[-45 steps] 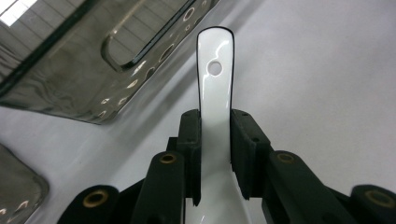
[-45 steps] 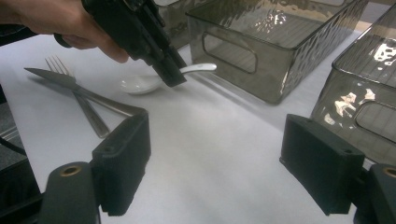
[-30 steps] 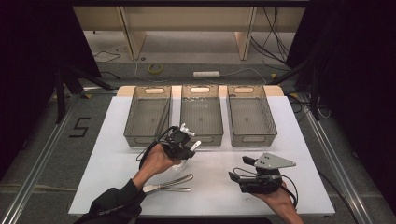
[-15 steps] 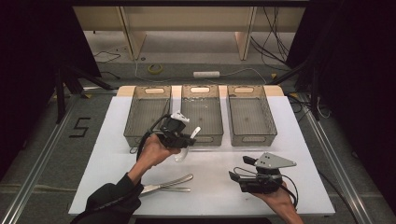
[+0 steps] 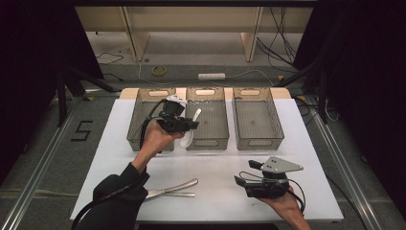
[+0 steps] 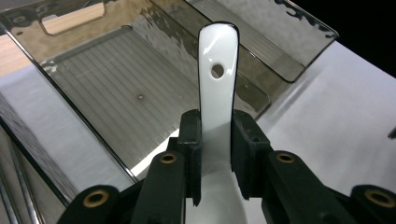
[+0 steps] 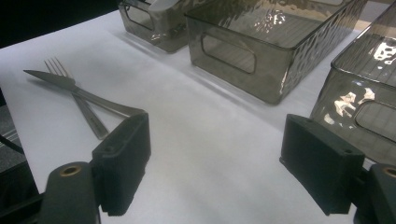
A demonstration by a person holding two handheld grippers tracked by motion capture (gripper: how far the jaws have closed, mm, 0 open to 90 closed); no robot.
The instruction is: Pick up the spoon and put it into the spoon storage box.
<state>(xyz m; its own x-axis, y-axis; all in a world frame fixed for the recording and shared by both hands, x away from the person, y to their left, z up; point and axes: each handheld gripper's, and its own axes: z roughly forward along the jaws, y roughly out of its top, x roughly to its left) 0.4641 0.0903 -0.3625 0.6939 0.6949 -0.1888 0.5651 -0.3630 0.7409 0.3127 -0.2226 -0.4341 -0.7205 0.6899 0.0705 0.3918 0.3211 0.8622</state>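
Note:
A white ceramic spoon (image 6: 217,93) is clamped by its neck in my left gripper (image 6: 215,135), the handle with its hole pointing away over a smoky plastic bin (image 6: 116,93). From above, the left gripper (image 5: 190,126) hangs raised over the front of the middle bin (image 5: 210,142), with the spoon (image 5: 195,115) across it. My right gripper (image 5: 244,173) rests at the table's front right, jaws wide apart and empty. In its own view the right gripper (image 7: 215,154) faces bare white tabletop.
Three matching bins stand in a row at the back: left bin (image 5: 139,136), middle one, right bin (image 5: 258,142). A knife (image 7: 70,86) and fork (image 7: 88,116) lie crossed at the front left (image 5: 172,189). The white table (image 5: 215,163) ends close behind the bins.
The left hand has lifted the spoon and carried it farther back, from the front of the bins to above the middle bin's near end. The right gripper has stayed put.

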